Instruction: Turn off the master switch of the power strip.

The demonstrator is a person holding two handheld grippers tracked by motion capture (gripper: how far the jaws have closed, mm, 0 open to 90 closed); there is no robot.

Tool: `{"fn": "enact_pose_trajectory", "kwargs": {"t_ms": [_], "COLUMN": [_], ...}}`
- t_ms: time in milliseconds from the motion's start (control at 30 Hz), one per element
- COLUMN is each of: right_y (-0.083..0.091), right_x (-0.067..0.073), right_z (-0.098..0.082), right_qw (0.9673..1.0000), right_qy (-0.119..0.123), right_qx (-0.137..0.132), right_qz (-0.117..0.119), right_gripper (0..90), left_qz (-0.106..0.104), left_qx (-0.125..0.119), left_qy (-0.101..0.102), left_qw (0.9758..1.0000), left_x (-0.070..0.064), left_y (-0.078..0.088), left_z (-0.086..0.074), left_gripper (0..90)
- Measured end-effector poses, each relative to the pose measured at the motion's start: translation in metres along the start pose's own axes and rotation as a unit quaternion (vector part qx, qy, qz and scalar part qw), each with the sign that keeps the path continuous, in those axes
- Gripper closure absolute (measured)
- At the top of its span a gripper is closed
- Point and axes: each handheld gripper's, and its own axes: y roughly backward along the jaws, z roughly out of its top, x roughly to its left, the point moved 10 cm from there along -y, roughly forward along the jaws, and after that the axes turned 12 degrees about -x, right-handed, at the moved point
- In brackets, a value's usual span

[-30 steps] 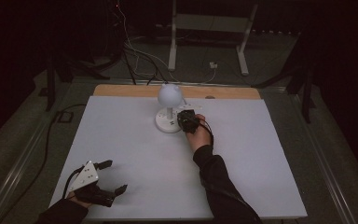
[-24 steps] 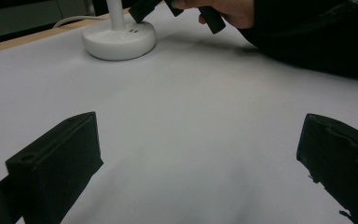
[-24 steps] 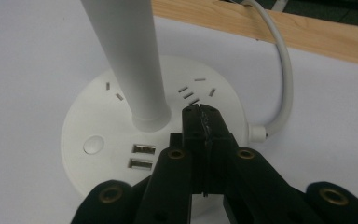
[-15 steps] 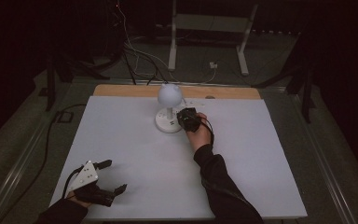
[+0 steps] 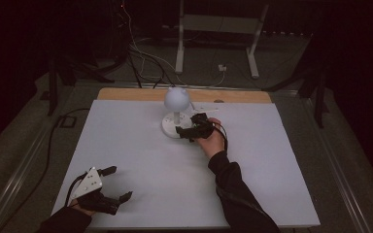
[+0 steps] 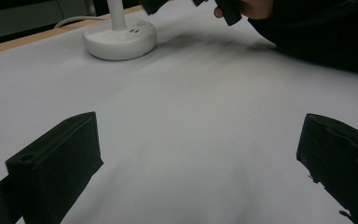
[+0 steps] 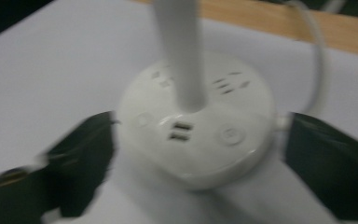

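Right gripper point(image 5: 186, 131) spread around lamp base point(image 7: 196, 122), apparently untouching; left gripper point(image 5: 116, 183) spread on bare table point(image 5: 272, 160)

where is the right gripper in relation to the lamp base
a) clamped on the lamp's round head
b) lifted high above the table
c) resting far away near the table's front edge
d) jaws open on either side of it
d: in the right gripper view, the right gripper has its black jaws spread, one on each side of the round white lamp base.
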Motion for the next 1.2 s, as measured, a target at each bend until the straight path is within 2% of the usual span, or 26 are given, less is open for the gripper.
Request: {"fn": "enact_pose_trajectory", "kwargs": {"t_ms": [33, 67, 200, 500, 633, 800, 900, 1200], "right_y": [0.004, 0.004, 0.010, 0.028, 0.037, 0.052, 0.065, 0.091], "right_x": [0.003, 0.003, 0.012, 0.015, 0.016, 0.018, 0.023, 0.027], "right_z": [0.001, 0.001, 0.002, 0.006, 0.007, 0.009, 0.006, -0.006], "right_qw": [0.9999, 0.9999, 0.9988, 0.9973, 0.9962, 0.9950, 0.9931, 0.9900], "right_qy": [-0.006, -0.006, 0.006, 0.028, 0.050, 0.050, 0.054, 0.071], "right_qx": [-0.002, -0.002, -0.006, -0.016, -0.019, -0.030, -0.031, -0.033], "right_qz": [0.015, 0.015, 0.047, 0.066, 0.068, 0.082, 0.099, 0.117], "right_gripper": [0.7, 0.7, 0.0, 0.0, 0.0, 0.0, 0.0, 0.0], "left_qz": [0.000, 0.000, 0.001, 0.001, 0.001, -0.001, -0.002, -0.002], "left_qx": [0.000, 0.000, 0.001, 0.004, 0.005, 0.005, 0.005, 0.005], "left_qy": [0.000, 0.000, 0.000, -0.001, -0.001, -0.001, -0.002, -0.001], "left_qw": [1.0000, 1.0000, 1.0000, 1.0000, 1.0000, 1.0000, 1.0000, 1.0000], "left_x": [0.000, 0.000, 0.000, -0.001, -0.001, -0.001, -0.001, -0.001], "left_y": [0.000, 0.000, 0.000, -0.001, -0.001, -0.001, -0.001, -0.001], "left_z": [0.000, 0.000, 0.000, -0.001, -0.001, -0.001, -0.001, -0.001], "left_gripper": [0.2, 0.2, 0.3, 0.3, 0.3, 0.3, 0.3, 0.3]}}
